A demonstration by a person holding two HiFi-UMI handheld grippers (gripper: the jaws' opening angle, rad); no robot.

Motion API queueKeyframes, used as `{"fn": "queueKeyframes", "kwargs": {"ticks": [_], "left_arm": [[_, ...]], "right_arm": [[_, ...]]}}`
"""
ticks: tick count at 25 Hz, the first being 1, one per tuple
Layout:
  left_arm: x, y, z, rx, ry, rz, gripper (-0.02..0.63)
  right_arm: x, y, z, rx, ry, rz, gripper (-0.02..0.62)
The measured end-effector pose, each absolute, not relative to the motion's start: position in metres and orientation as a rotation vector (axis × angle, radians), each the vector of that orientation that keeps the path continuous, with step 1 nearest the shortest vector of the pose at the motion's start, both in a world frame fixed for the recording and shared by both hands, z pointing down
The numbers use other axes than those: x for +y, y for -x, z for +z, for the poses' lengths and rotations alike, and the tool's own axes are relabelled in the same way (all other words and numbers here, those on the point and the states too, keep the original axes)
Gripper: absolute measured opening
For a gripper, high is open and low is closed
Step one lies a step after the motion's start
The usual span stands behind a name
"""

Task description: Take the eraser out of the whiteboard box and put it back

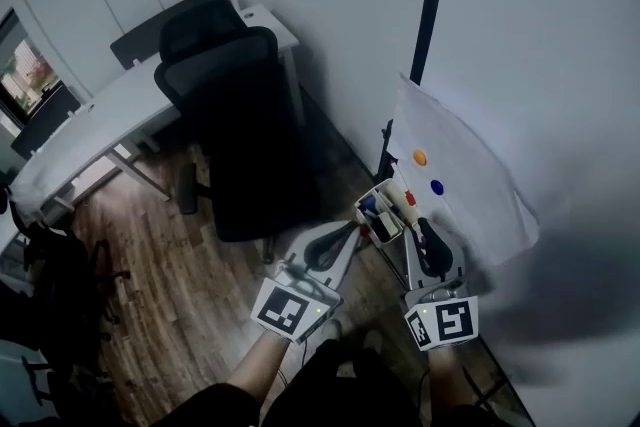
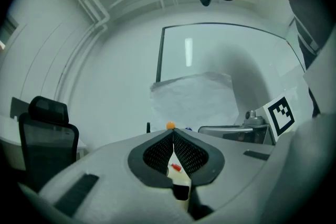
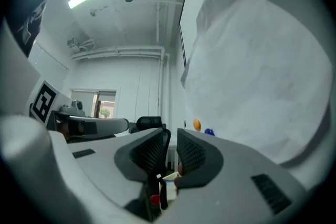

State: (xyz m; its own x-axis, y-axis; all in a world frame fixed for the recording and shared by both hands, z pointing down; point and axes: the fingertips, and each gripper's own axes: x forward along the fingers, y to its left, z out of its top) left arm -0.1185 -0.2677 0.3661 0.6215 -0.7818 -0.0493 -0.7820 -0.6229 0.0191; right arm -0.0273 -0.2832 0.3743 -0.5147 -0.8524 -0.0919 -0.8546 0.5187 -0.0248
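The small white whiteboard box [image 1: 369, 196] hangs at the board's lower edge. It holds a blue item, a red-capped marker [image 1: 409, 198] and a dark block [image 1: 384, 229] that may be the eraser. My left gripper [image 1: 351, 228] points at the box from the near left, its pads touching with nothing between them [image 2: 172, 134]. At the box's right, my right gripper [image 1: 421, 224] has its jaws a narrow gap apart [image 3: 173, 136], and I see nothing pinched between them. Bits of the box and a red cap [image 3: 154, 199] show below the jaws.
The whiteboard [image 1: 520, 65] fills the right side, with a white paper sheet [image 1: 470, 175] held by an orange magnet [image 1: 420, 157] and a blue magnet [image 1: 436, 186]. A black office chair [image 1: 235, 115] and a white desk [image 1: 110, 115] stand to the left on the wood floor [image 1: 170, 275].
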Motion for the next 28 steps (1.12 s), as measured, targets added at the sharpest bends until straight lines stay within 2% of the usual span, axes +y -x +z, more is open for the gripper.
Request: {"fn": "queueKeyframes", "kwargs": {"ticks": [10,28], "left_arm": [[-0.234,0.107,0.294,1.266,2.666,0.137,0.005],[-0.215,0.102,0.28,1.276,2.61,0.143,0.005]], "right_arm": [[-0.243,0.022,0.301,2.574,1.358,0.175,0.026],[-0.221,0.018,0.282,2.538,1.306,0.255,0.003]]}}
